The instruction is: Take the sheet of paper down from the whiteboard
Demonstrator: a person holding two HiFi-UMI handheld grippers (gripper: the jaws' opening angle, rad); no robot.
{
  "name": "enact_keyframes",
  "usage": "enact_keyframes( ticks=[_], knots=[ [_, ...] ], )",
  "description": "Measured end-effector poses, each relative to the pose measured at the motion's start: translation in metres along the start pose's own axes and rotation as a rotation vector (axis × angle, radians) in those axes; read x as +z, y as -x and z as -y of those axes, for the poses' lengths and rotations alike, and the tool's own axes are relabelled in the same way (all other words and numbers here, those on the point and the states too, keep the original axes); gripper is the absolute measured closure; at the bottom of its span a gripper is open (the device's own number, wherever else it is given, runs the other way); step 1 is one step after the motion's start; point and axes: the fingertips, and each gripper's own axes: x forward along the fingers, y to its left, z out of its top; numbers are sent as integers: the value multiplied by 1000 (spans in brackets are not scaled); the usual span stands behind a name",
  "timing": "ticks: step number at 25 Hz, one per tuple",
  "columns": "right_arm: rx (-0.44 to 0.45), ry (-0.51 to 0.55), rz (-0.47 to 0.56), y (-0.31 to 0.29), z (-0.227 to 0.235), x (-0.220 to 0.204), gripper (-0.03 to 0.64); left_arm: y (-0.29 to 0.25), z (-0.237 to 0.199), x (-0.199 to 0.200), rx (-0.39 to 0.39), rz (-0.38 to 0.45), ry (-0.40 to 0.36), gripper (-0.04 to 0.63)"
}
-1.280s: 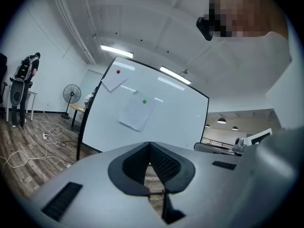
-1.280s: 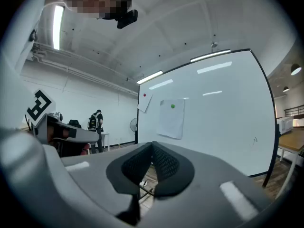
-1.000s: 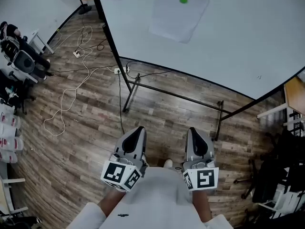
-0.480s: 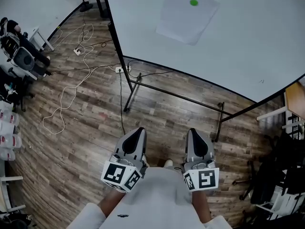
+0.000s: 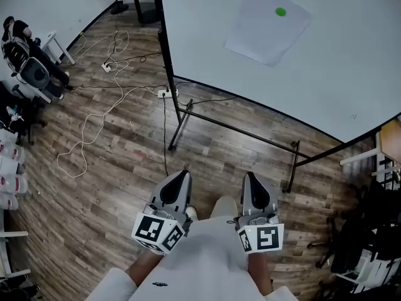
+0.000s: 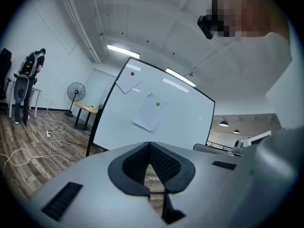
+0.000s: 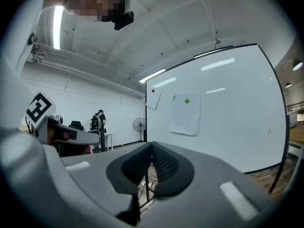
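A white sheet of paper (image 5: 266, 25) hangs on the whiteboard (image 5: 338, 61) under a green magnet (image 5: 280, 11). In the left gripper view the sheet (image 6: 150, 113) is far ahead, and in the right gripper view it (image 7: 185, 114) also hangs some way off. My left gripper (image 5: 178, 184) and right gripper (image 5: 254, 185) are held side by side close to my body, above the wooden floor and well short of the board. Both are shut with nothing between the pads (image 6: 161, 163) (image 7: 164, 167).
A second sheet (image 6: 128, 80) with a red magnet is pinned at the board's upper left. The board's black stand (image 5: 238, 127) and its feet cross the floor ahead. White cables (image 5: 106, 99) trail at left, near a fan (image 6: 75, 91) and a small table (image 6: 88, 109). A person (image 7: 97, 122) stands far off.
The whiteboard and its sheet have shifted right in the head view and the floor has slid by as I move forward. Both grippers stay shut, side by side.
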Motion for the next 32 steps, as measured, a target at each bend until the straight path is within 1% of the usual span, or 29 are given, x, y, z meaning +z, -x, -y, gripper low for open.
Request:
enact_keyframes(
  ticks=[2, 5, 8, 11, 13, 19, 24, 28, 32],
  knots=[
    [-9, -11, -15, -5, 3, -3, 604, -6, -5, 2, -4, -5, 5, 589],
    [-21, -5, -19, -17, 19, -1, 604, -25, -9, 5, -11, -17, 3, 589],
    [-35, 2, -6, -44, 47, -2, 604, -59, -17, 6, -16, -24, -9, 589],
    [-38, -18, -4, -79, 76, -7, 604, -100, -27, 12, -9, -31, -10, 589],
    [-27, -25, 8, -100, 93, -1, 604, -128, -29, 20, -8, -31, -11, 589],
    [17, 16, 58, -168, 154, 35, 604, -226, -17, 59, -32, 12, -50, 589],
    [56, 48, 60, -208, 205, 43, 604, -295, -9, 70, -16, 51, -32, 589],
    [86, 40, 65, -231, 240, 46, 604, -332, 0, 73, 5, 53, -39, 589],
    [119, 44, 81, -253, 252, 53, 604, -350, -6, 72, 35, 49, -21, 589]
  ],
)
